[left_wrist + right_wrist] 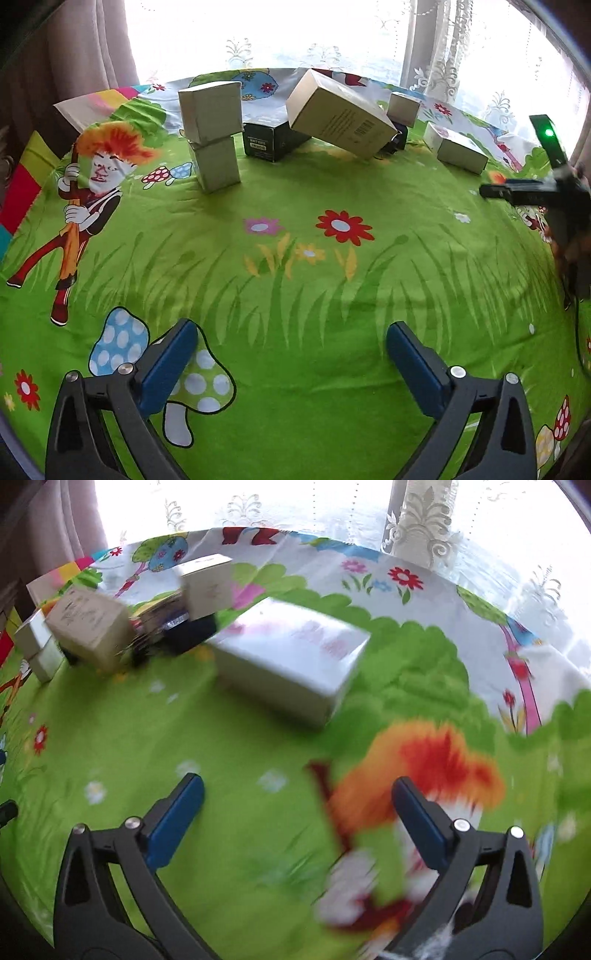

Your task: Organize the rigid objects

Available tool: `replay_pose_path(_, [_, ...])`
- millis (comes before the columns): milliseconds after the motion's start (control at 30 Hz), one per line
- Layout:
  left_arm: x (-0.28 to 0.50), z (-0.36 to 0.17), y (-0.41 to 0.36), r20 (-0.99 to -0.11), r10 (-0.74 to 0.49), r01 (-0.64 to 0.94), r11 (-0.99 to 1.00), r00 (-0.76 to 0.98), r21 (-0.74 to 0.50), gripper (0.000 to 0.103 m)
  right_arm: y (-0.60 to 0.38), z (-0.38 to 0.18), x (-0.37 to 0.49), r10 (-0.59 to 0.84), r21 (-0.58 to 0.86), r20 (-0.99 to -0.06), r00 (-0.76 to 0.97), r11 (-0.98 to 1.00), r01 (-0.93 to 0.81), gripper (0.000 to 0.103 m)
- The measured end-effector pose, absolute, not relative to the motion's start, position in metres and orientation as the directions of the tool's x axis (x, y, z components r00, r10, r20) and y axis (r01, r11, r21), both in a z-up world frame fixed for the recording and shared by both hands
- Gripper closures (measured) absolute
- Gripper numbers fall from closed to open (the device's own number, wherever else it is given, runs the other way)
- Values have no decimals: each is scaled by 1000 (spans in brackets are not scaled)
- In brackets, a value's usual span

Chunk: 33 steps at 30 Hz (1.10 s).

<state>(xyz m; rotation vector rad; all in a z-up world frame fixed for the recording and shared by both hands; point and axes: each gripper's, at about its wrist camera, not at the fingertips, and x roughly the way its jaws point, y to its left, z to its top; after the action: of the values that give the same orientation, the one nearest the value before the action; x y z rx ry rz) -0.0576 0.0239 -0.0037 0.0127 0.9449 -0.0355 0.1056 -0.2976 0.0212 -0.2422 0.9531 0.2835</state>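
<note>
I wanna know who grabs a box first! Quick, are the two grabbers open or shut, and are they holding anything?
Left gripper: open, holding nothing.
Right gripper: open, holding nothing.

Left claw (291, 347) and right claw (297, 805) both hang low with jaws spread wide, gripping nothing.

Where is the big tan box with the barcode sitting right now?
In the left wrist view, the tan barcode box is at the far centre of the cloth, tilted, leaning over the black box, right of the two stacked white boxes.
</note>
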Motion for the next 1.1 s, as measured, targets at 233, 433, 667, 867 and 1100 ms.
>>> replay_pose_path(233, [-57, -4, 25, -810, -26, 35, 999, 586, -6, 0, -301, 20, 168, 185, -65, -849, 495, 893, -445, 0])
replay_pose_path(433, [-55, -5, 26, -810, -26, 33, 999, 586, -8, 0, -286, 18, 200, 289, -31, -870, 399, 776, -630, 0])
replay_pose_path(667, [-50, -5, 27, -810, -21, 24, 1000, 586, -8, 0, -268, 23, 196, 326, -29, -850, 414, 757, -653, 18])
replay_pose_path(867, [-50, -5, 27, -810, -21, 24, 1000, 586, -9, 0, -238, 32, 93, 167, -118, -856, 489, 858, -500, 34])
replay_pose_path(1100, [-50, -5, 27, -811, -21, 27, 1000, 585, -7, 0, -220, 27, 9, 233, -48, -833, 501, 872, -486, 22])
